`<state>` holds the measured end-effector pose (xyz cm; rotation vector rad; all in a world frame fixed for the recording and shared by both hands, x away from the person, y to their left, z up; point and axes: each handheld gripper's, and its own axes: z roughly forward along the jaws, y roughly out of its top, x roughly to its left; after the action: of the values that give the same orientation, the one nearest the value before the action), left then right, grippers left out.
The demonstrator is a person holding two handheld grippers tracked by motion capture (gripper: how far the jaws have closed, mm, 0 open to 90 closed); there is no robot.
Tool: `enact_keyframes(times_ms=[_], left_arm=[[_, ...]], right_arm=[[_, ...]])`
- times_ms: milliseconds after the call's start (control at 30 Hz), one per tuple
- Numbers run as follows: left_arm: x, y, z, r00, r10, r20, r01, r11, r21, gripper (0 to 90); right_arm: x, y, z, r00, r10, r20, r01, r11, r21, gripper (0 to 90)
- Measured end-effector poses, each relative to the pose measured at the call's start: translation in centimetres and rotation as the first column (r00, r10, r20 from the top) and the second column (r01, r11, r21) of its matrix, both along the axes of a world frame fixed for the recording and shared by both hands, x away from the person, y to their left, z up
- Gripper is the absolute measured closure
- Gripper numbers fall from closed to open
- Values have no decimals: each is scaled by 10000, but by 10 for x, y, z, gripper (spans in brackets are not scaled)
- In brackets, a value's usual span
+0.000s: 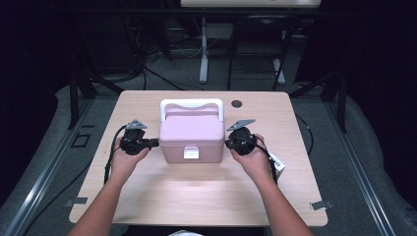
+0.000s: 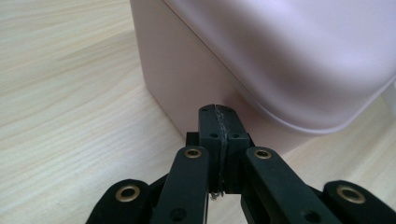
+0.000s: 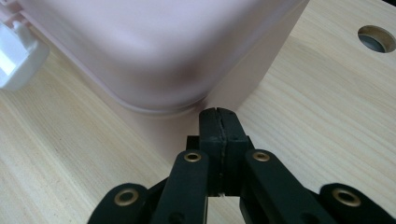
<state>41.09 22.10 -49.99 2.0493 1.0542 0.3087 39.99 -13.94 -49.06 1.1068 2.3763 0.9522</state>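
Note:
A pink lidded box (image 1: 192, 135) with a white handle (image 1: 192, 104) and a white front latch (image 1: 191, 152) stands in the middle of the wooden table (image 1: 196, 196). My left gripper (image 1: 156, 143) is shut, its tip at the box's left side wall. In the left gripper view the closed jaws (image 2: 219, 122) point at the pink wall (image 2: 187, 74) just under the lid's rim. My right gripper (image 1: 227, 143) is shut too, its tip at the box's right side. In the right gripper view the jaws (image 3: 219, 122) meet the box (image 3: 154, 51) below the lid edge, with the latch (image 3: 16, 58) at far left.
A round cable hole (image 1: 236, 103) sits in the table behind the box's right corner, also seen as a hole (image 3: 376, 38) in the right gripper view. Cables trail from both grippers over the table edges. Table legs and cables crowd the dark floor beyond.

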Motion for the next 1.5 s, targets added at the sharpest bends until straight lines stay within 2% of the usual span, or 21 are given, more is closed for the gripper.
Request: enact_keyframes(times_ms=[567,767,900,967,1200,1300,1500], left_arm=[[-22,3,0,9993,-366,-20,366,9993,-21,900],[-29,3,1,9987,-512,-60,512,9987,53,900],[-32,3,0,9991,-430,-62,430,9991,5,900],[-34,2,1,9988,-483,18,482,9988,116,900],[-44,4,1,9978,-662,-66,663,9978,53,900],[-49,4,0,9976,-695,-78,695,9976,-9,900],[-56,2,2,9958,-907,-107,910,9956,216,900]], right_arm=[[-19,-2,-1,9999,-12,-141,15,9997,232,900],[-27,-3,-1,9999,68,-98,-66,9998,214,900],[-35,-3,-2,9999,163,5,-163,9996,242,900],[-38,-4,-2,9998,192,36,-193,9995,260,900],[-47,-4,-2,9996,252,83,-254,9995,197,900],[-52,-6,-3,9997,223,34,-224,9992,345,900],[-60,-8,-3,9995,301,42,-302,9990,316,900]])
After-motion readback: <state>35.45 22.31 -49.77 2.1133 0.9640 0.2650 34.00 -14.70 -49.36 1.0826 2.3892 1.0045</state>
